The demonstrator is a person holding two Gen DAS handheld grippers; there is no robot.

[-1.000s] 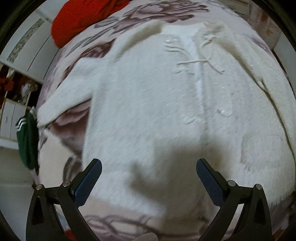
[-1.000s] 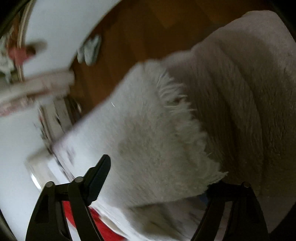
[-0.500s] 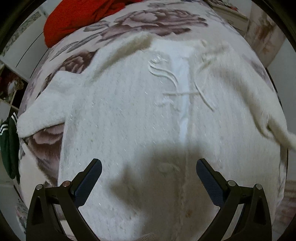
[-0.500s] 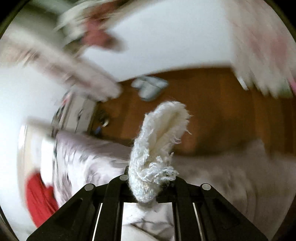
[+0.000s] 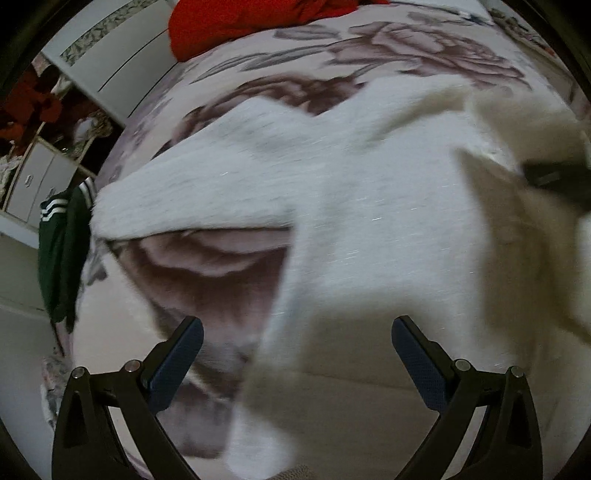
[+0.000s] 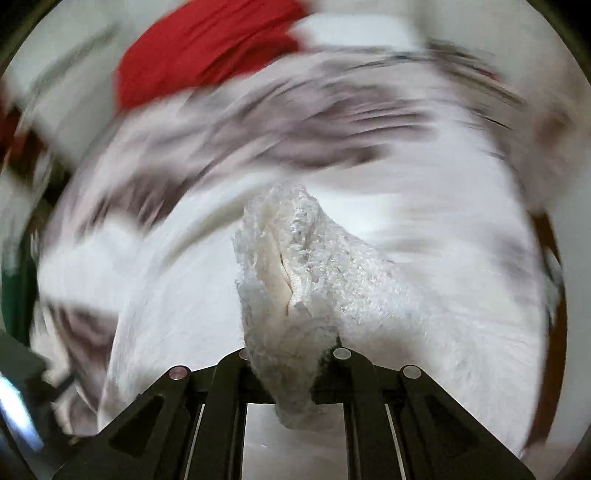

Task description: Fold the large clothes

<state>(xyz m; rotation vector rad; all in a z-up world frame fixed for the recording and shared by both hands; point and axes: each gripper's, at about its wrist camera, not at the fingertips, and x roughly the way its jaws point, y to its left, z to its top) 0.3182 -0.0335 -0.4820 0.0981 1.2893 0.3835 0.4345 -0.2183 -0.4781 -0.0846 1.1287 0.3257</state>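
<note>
A large white fluffy sweater (image 5: 369,229) lies spread on a floral bedspread (image 5: 388,55). One sleeve (image 5: 192,192) stretches out to the left. My left gripper (image 5: 295,350) is open and empty, low over the sweater's left side edge. My right gripper (image 6: 288,362) is shut on a bunched sleeve end of the sweater (image 6: 295,280) and holds it lifted over the body of the sweater. The right gripper also shows dark and blurred at the right edge of the left wrist view (image 5: 557,181), with white cloth hanging from it.
A red garment (image 5: 258,22) lies at the far end of the bed; it also shows in the right wrist view (image 6: 207,48). A green jacket with white stripes (image 5: 62,254) hangs off the bed's left side. White cabinets (image 5: 33,181) stand beyond.
The right gripper has swung with the sleeve end from facing the floor to over the sweater. The left gripper has shifted left toward the sweater's side edge and left sleeve.
</note>
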